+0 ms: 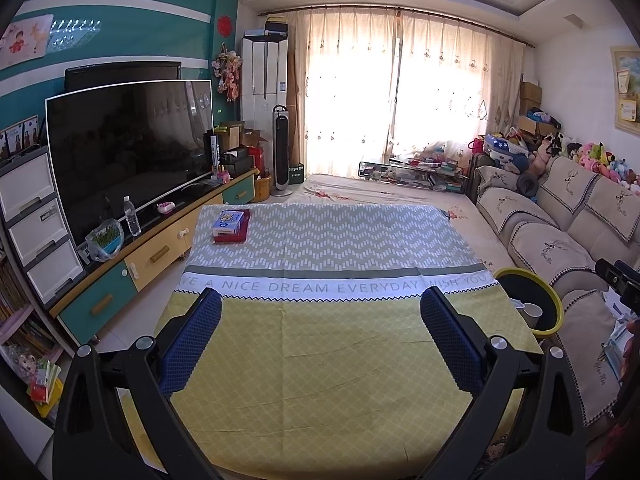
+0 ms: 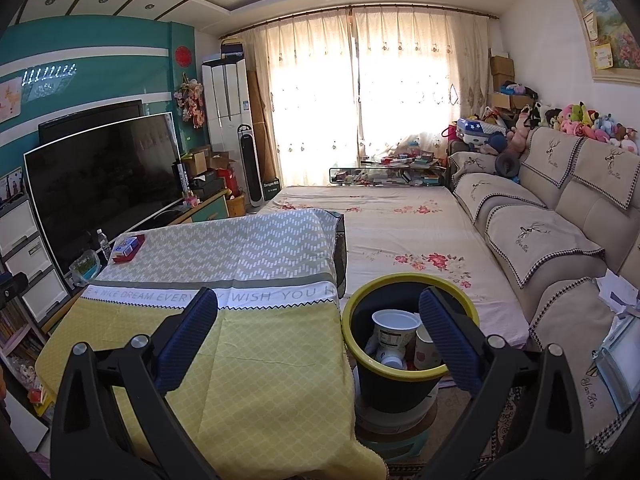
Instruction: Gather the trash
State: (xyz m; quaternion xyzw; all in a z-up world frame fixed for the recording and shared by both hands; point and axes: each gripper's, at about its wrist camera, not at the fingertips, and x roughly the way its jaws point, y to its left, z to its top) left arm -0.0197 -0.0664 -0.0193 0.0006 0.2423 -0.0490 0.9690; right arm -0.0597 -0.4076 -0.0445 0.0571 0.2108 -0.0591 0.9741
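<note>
Both tools are spread wide and hold nothing: the left gripper (image 1: 320, 338) hangs over the yellow near end of the table cloth (image 1: 320, 360), and the right gripper (image 2: 318, 338) straddles the table's right edge. The bin (image 2: 404, 384) stands just beside that edge, nearer the right tool, already holding cups (image 2: 394, 330). Nothing loose lies near; only a small box (image 1: 231, 225) rests at the far left corner, nearer the left tool, across open cloth.

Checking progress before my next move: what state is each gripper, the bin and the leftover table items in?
left gripper: open, empty
right gripper: open, empty
trash bin: upright, holding cups
white cup: tilted inside bin
boxes: stacked on table's far corner
water bottle: upright, capped
</note>
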